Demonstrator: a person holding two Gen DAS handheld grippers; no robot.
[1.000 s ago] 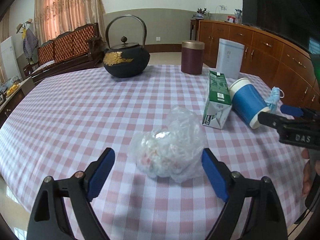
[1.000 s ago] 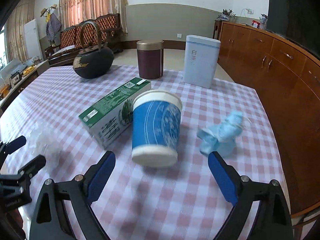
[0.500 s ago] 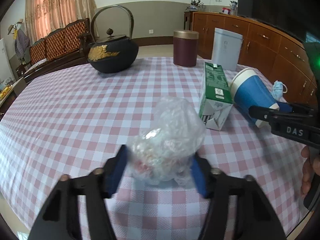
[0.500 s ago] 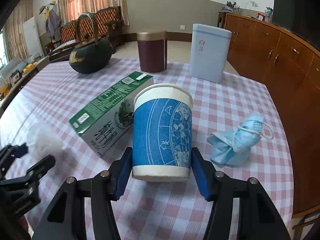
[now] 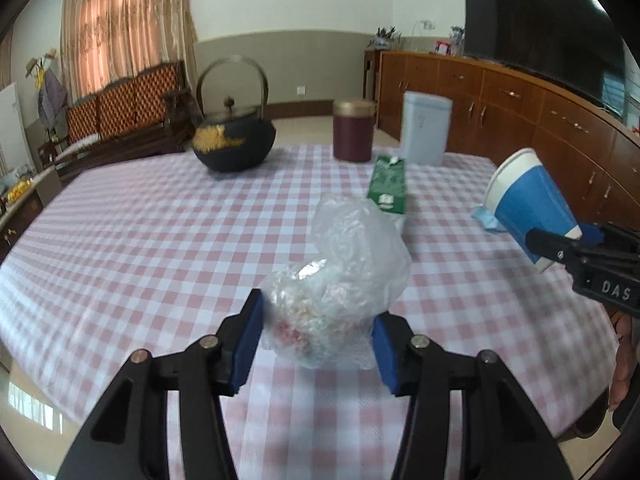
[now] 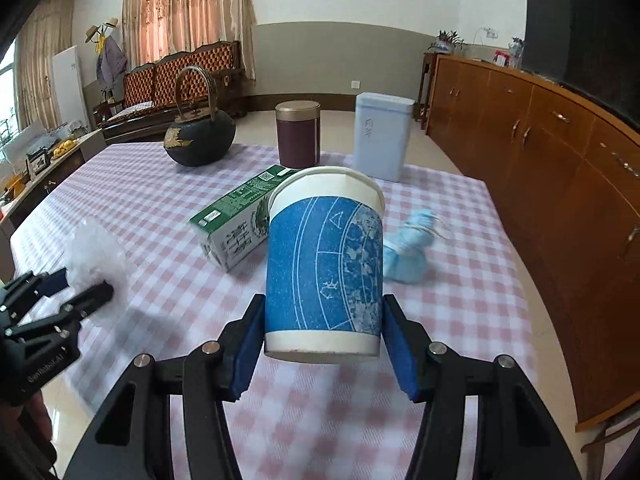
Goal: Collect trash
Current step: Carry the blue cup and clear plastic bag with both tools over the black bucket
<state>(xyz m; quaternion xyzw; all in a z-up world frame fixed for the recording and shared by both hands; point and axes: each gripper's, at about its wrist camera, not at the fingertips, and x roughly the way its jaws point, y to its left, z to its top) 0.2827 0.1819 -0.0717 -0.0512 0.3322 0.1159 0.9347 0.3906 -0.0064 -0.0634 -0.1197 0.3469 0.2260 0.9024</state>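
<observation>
Left claw [image 5: 316, 344] closing, pads pressed on the crumpled plastic bag [image 5: 344, 280], held above the checked worktop [image 5: 140, 240]. Right claw [image 6: 323, 344] clamped on the blue paper cup [image 6: 324, 264], lifted. Green carton [image 6: 236, 224] lies left of the cup, blue face mask [image 6: 408, 256] right of it

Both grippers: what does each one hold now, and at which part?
The left gripper holds the crumpled plastic bag by its lower sides. The right gripper holds the blue paper cup by its sides near the base.
</observation>
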